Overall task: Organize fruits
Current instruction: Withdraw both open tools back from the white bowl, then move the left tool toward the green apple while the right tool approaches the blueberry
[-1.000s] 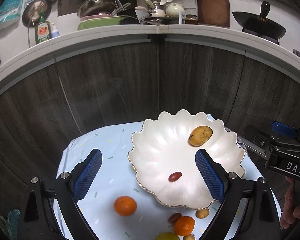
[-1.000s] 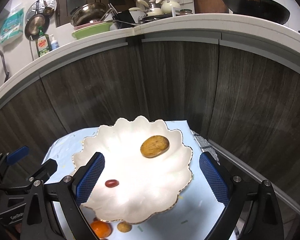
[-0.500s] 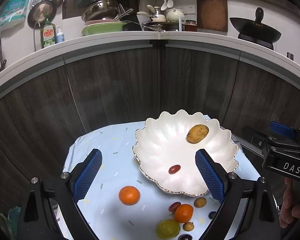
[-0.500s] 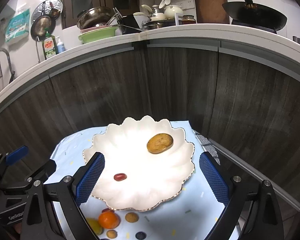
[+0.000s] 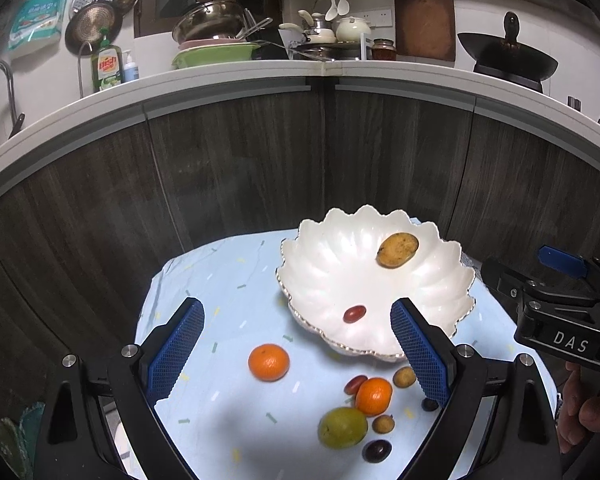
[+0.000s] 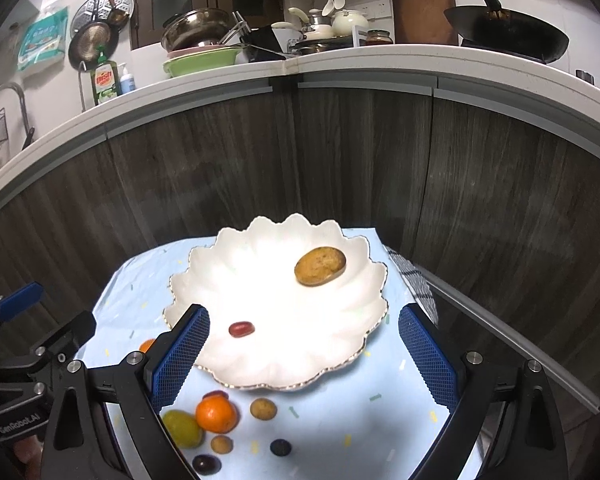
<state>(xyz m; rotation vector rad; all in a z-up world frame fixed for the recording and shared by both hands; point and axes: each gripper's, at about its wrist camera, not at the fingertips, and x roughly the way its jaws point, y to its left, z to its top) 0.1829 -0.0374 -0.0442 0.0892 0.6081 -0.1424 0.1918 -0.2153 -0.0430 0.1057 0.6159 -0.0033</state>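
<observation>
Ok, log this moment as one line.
left gripper open, empty | right gripper open, empty | plate: brown fruit, red grape | other fruit on cloth

Light falls from overhead, glaring hard off the scalloped white ceramic plate (image 6: pixel 276 304), its centre washed out in the right wrist view. A soft shadow darkens the near pale blue tablecloth (image 5: pixel 228 412). Fisheye bending curves the far white countertop (image 5: pixel 220 80); corners go black.

Your right gripper's left finger (image 6: pixel 180 356) hides most of one orange (image 6: pixel 147 345), and your hand (image 5: pixel 584 420) is cut off at the frame edge.
</observation>
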